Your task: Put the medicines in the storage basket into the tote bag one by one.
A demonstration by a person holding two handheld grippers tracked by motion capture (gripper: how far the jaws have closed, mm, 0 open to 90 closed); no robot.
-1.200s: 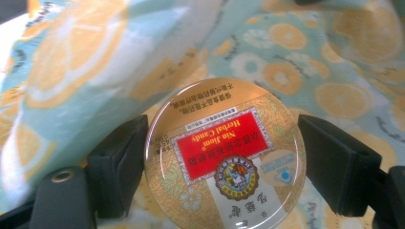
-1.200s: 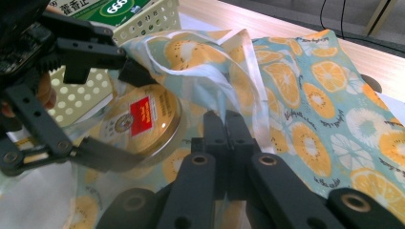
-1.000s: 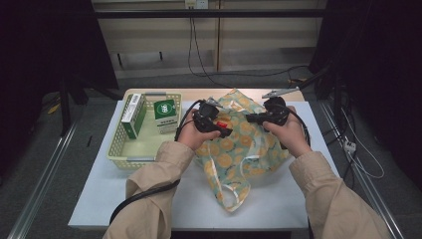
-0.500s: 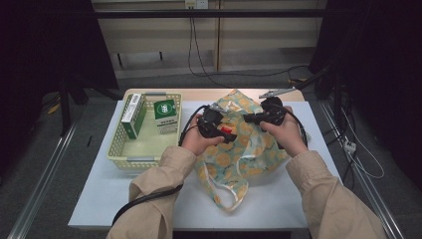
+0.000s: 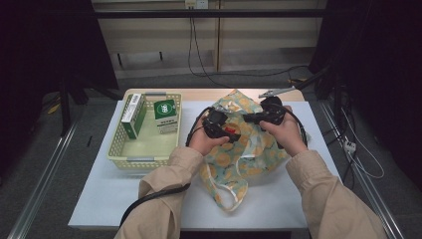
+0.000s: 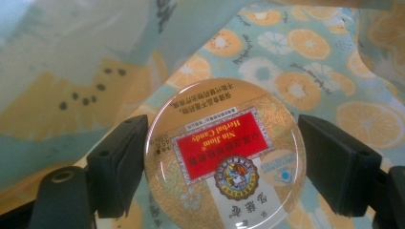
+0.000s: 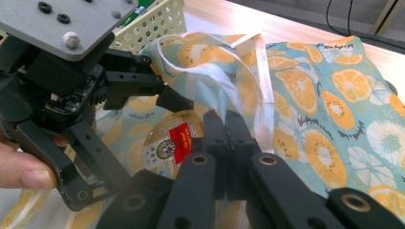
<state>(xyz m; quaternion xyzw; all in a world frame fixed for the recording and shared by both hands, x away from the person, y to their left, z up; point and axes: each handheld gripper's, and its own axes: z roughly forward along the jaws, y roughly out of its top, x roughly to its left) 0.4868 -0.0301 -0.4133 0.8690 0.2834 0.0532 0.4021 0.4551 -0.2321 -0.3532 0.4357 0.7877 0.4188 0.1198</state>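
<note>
Moved lower toward the bag (image 5: 249, 144) since a second ago: left gripper (image 6: 220, 157), jaws gripping a round candy tin (image 6: 224, 155) by its rim, inside the bag's mouth. Right gripper (image 7: 223, 138) unmoved, jaws closed on the bag's edge, holding it up. Near the left: basket (image 5: 118, 149) with two green boxes (image 5: 165, 115) (labels too small to read). Tin's lower edge cut off in the left gripper view.

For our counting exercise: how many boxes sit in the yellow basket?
2. A white and green box leans at the left side of the basket; a green box stands near its back right. Others could be hidden.
</note>
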